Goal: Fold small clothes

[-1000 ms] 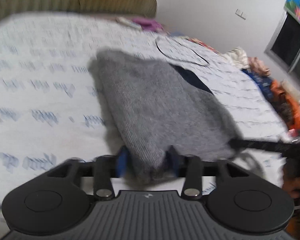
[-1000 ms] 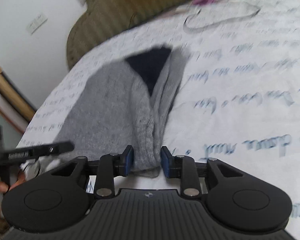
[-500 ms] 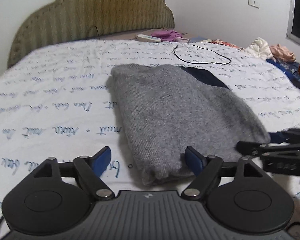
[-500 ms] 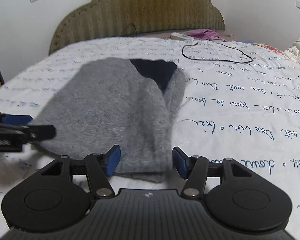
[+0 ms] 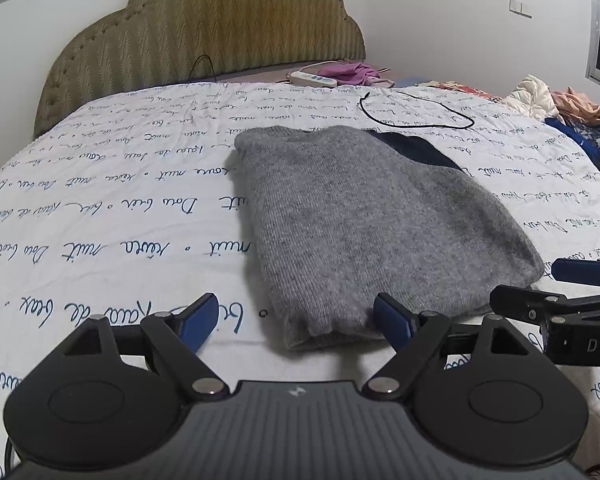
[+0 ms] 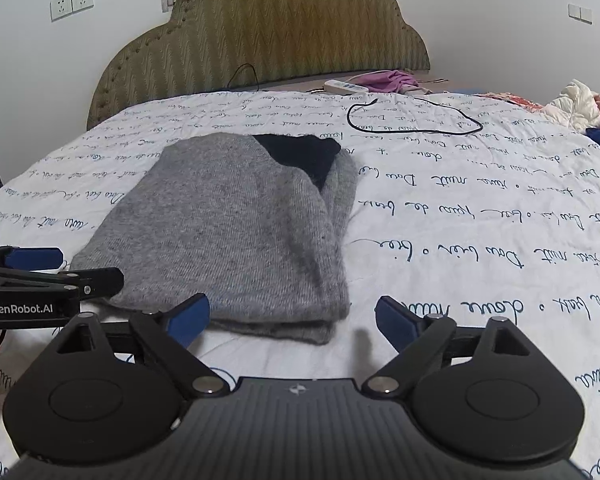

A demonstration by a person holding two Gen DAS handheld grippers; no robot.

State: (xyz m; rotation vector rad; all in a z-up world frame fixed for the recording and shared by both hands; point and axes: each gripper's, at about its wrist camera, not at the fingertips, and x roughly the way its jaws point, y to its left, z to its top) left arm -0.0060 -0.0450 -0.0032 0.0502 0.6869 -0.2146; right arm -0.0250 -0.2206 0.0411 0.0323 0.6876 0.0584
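A grey knit garment [image 5: 372,216] with a dark navy patch lies folded flat on the white printed bed sheet [image 5: 100,208]. It also shows in the right wrist view [image 6: 236,232]. My left gripper [image 5: 298,320] is open and empty, just short of the garment's near left corner. My right gripper [image 6: 292,316] is open and empty, just short of the near right corner. The right gripper's fingers [image 5: 556,292] show at the right edge of the left wrist view. The left gripper's fingers [image 6: 60,276] show at the left edge of the right wrist view.
A black cable [image 5: 416,112] loops on the sheet beyond the garment. A white power strip [image 5: 312,78] and purple cloth [image 5: 352,72] lie by the olive headboard [image 5: 204,36]. A heap of clothes [image 5: 560,108] sits at the bed's right side.
Both grippers were shut on the garment's near edge a second ago. They have opened, let it go and pulled back a little. The garment now rests flat.
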